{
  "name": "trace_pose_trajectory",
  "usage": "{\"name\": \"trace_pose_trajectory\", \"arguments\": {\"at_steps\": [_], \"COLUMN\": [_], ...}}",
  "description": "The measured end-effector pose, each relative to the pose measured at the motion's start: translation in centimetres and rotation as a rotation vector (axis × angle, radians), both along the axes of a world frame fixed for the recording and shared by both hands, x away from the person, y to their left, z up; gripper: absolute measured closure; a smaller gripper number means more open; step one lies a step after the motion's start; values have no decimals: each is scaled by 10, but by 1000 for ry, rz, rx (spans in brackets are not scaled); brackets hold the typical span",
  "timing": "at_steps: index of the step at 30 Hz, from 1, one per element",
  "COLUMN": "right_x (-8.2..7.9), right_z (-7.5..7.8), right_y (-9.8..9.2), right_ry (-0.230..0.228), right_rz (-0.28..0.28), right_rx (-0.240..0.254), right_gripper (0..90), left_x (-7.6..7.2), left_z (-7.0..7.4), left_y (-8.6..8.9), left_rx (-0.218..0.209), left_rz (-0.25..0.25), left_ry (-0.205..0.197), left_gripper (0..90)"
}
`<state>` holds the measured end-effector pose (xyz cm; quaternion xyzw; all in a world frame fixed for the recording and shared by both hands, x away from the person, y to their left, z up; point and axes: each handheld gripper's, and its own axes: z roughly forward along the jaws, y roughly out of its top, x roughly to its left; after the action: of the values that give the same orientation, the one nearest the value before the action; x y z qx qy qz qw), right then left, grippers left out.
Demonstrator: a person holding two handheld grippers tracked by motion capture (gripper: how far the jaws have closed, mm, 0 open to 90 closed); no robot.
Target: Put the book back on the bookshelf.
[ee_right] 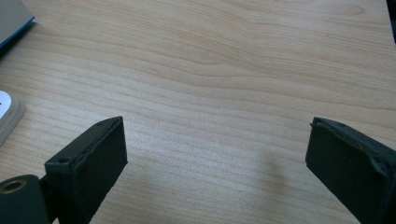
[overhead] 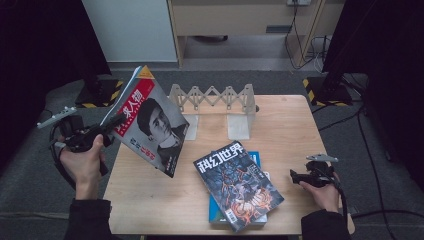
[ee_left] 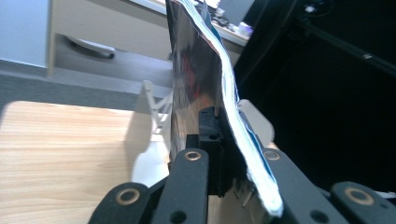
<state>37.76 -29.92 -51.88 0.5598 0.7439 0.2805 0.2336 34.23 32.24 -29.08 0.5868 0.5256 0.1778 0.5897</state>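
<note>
We hold the left gripper point(overhead: 116, 121) out past the table's point(overhead: 295, 125) left edge, at about nine o'clock from the table's centre in the high view, and its jaws are clamped on the magazine with the portrait cover point(overhead: 152, 125). That magazine is lifted clear of the wood and tilted, its spine edge in our grip and its far corner pointing up toward twelve o'clock. In the left gripper view we see the same magazine point(ee_left: 201, 84) edge-on between the two black jaws, its pages bowing slightly to one side.

Our right gripper point(overhead: 296, 176) rests low at roughly four o'clock, near the table's right edge, its jaws spread wide apart over bare wood with nothing between them, as the right gripper view shows point(ee_right: 217, 163).

Between five and six o'clock lies a second magazine with a dark illustrated cover point(overhead: 239, 185), resting on what appears to be a blue book point(overhead: 256, 158). At twelve o'clock stands a pale folding rack point(overhead: 215, 102).
</note>
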Motion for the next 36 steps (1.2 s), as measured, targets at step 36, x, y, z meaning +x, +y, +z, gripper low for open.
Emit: {"name": "trace_pose_trajectory", "arguments": {"at_steps": [36], "right_x": [1], "right_z": [-12], "right_y": [2], "right_ry": [33], "right_rz": [39], "right_rx": [-7], "right_gripper": [54], "left_x": [92], "left_z": [-16], "left_y": [-47], "left_rx": [191], "left_rz": [125], "left_ry": [4], "left_gripper": [861]}}
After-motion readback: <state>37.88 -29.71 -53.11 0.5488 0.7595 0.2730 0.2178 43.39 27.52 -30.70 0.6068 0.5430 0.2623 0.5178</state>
